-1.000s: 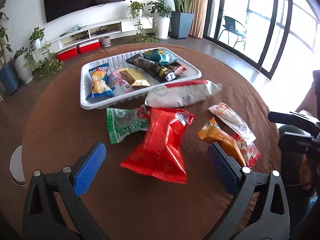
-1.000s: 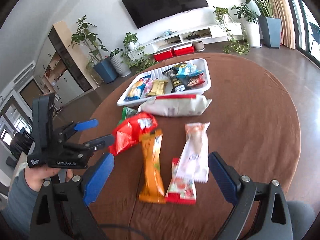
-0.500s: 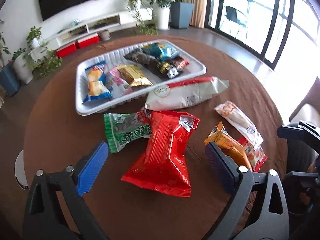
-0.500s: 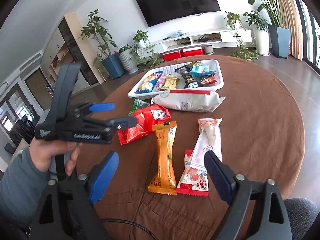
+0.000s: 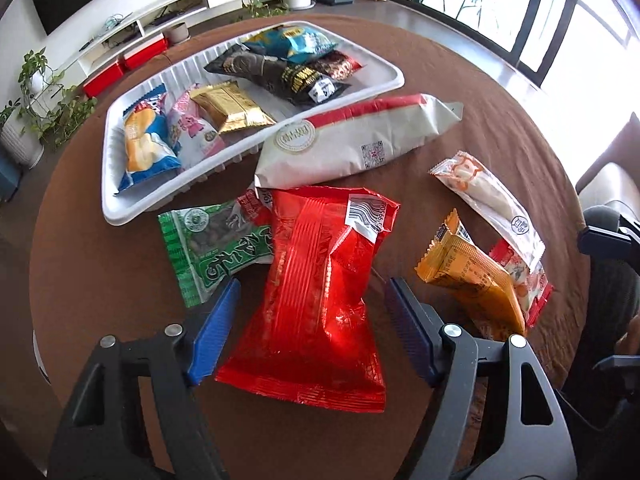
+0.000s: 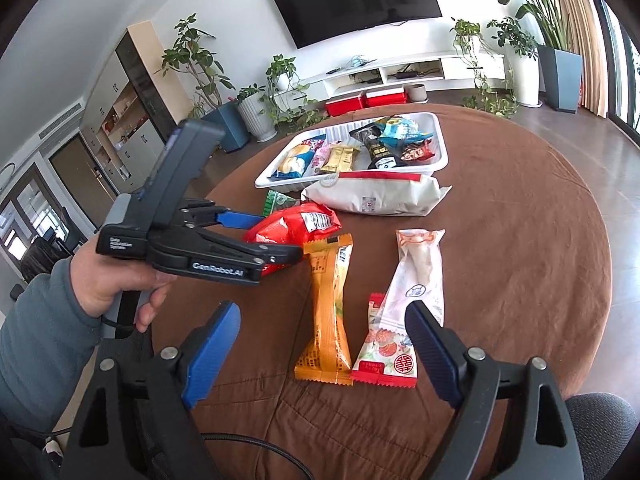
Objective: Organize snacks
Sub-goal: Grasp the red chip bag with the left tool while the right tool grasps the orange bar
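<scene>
A white tray (image 5: 116, 200) at the back of the round brown table holds several snack packs. In front of it lie a large white pack (image 5: 352, 140), a green pack (image 5: 216, 248), a red bag (image 5: 320, 292), an orange pack (image 5: 472, 280), a white bar (image 5: 492, 196) and a small red-edged pack (image 5: 532, 284). My left gripper (image 5: 312, 328) is open, its blue pads on either side of the red bag's lower half. My right gripper (image 6: 324, 348) is open above the orange pack (image 6: 330, 308), near the table's front edge. The left gripper (image 6: 260, 240) also shows in the right wrist view.
The table (image 6: 520, 240) is covered with a brown cloth. A chair seat (image 6: 600, 420) sits at the near right. A TV unit (image 6: 400, 72), plants and red boxes stand beyond the table. Windows are on the right.
My left gripper has moved forward and down so its open pads now flank the red bag. My right gripper has shifted a little nearer the orange pack.
</scene>
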The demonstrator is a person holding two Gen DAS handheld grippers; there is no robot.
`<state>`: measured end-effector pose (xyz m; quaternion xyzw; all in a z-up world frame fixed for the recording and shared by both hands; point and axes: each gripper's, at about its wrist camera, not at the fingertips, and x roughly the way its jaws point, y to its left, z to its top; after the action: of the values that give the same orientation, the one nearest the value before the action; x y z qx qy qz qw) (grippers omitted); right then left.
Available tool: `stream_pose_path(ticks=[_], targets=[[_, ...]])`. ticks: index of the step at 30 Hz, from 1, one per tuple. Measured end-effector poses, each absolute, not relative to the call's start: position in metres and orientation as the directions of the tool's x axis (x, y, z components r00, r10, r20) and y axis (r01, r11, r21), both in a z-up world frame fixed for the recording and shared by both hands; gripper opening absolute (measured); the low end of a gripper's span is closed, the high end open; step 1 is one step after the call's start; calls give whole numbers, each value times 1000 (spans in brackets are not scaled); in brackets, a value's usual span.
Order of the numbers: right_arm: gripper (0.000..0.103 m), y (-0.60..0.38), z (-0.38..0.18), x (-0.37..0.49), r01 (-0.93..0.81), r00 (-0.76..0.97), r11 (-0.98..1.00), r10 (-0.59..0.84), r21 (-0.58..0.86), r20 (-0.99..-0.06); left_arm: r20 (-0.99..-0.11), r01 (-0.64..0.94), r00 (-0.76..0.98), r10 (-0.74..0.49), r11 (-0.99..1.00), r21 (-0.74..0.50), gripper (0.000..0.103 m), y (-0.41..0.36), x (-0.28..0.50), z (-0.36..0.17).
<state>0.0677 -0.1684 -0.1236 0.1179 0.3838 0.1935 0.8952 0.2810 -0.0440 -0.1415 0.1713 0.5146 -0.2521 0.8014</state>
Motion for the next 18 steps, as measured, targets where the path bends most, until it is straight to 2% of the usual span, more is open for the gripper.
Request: stream_pose_path(ticks=[2, 4, 7, 18], targets=[[86, -168, -124, 67, -254, 629, 898, 436, 361, -643, -915, 586, 332, -230, 810, 9, 73, -46, 285, -145], [86, -168, -124, 67, -254, 627, 897, 437, 362, -644, -917, 586, 322, -235, 810, -2, 62, -47, 288, -147], [86, -169, -125, 67, -253, 624, 897, 437, 362, -647, -921, 588, 312, -235, 808, -7, 56, -48, 290, -150], [83, -161, -127, 67, -269, 606, 899, 437, 346, -665, -918, 582, 297, -265, 812, -46, 42, -49, 294, -158]])
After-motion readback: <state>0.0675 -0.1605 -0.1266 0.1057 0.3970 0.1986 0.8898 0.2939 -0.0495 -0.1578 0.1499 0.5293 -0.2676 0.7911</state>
